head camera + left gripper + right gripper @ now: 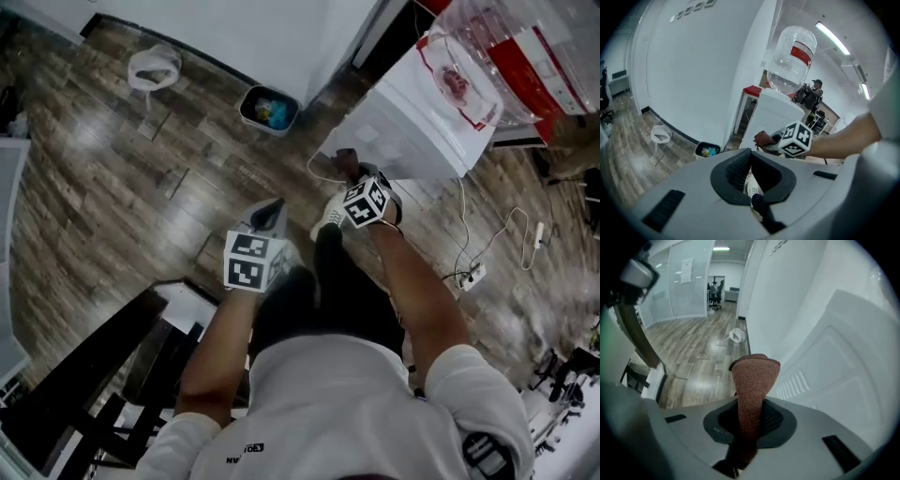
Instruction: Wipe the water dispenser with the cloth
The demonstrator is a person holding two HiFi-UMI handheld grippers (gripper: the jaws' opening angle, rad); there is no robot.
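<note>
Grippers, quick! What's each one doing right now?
Left gripper: closed, holding nothing.
Right gripper: closed on the reddish-brown cloth.

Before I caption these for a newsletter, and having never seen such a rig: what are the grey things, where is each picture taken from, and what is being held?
There is no robot here. A person holds a hand-held gripper in each hand, and the marker cubes are part of those.

The head view looks down from a camera on the person's head. It shows the wooden floor, a small bin and the white water dispenser with its bottle.

The other two pictures come from a camera riding on each gripper, looking along its jaws. The right hand-held gripper is shut on a reddish-brown cloth, close to the dispenser's side panel. The left hand-held gripper is shut and empty, away from the dispenser.
</note>
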